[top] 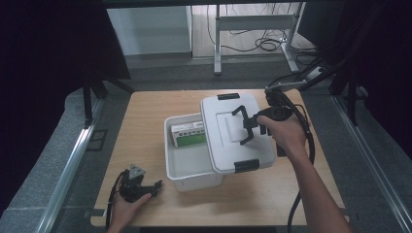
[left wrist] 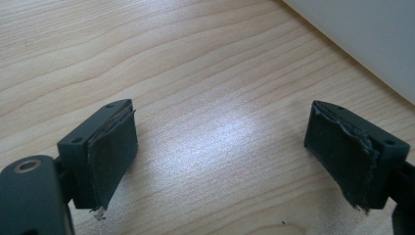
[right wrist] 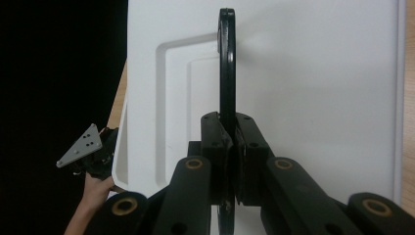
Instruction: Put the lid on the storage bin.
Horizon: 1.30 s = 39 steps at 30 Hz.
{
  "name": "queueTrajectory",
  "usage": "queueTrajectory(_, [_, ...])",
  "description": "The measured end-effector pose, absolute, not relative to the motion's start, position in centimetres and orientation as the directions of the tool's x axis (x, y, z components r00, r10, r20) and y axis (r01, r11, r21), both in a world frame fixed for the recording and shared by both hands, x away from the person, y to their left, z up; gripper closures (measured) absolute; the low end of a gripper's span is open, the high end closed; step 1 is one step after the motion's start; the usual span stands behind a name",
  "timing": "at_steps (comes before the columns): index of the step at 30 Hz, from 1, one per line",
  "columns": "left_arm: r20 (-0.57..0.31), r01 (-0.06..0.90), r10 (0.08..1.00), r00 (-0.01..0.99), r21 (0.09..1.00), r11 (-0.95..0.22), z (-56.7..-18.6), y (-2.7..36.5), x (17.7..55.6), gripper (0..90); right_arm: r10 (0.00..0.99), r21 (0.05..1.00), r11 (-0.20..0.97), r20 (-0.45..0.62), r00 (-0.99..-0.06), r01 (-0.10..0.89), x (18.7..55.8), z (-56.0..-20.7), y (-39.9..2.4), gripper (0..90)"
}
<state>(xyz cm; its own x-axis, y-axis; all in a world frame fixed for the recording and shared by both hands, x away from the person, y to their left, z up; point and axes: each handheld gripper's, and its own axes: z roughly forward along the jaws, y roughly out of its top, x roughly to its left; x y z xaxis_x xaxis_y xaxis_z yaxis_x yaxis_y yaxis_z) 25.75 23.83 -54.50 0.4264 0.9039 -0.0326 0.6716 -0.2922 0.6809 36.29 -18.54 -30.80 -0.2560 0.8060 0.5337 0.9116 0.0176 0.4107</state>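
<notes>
right gripper point(right wrist: 229, 147) pinching lid handle point(right wrist: 226, 63), green box point(top: 188, 134) in bin point(top: 187, 170)

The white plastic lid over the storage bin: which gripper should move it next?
Right. The right gripper is shut on the lid's black handle, holding the white plastic lid askew over the white bin. The left gripper rests open on the wooden table.

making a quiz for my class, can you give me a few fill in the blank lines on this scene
1. The right gripper is shut on the lid's black ____.
2. The lid covers only part of the white ____.
3. The left gripper has its jaws ____ above the table.
4. The box inside the bin is green and ____.

Missing words: handle; bin; open; white
</notes>
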Motion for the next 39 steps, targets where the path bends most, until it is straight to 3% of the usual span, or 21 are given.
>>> queueTrajectory(39, [-0.033,0.671,0.904,0.427,0.681,-0.292,-54.5,23.8,25.8,12.2,0.787,0.383,0.079,0.542,-0.293,0.92,37.3,-31.4,-12.1,85.0])
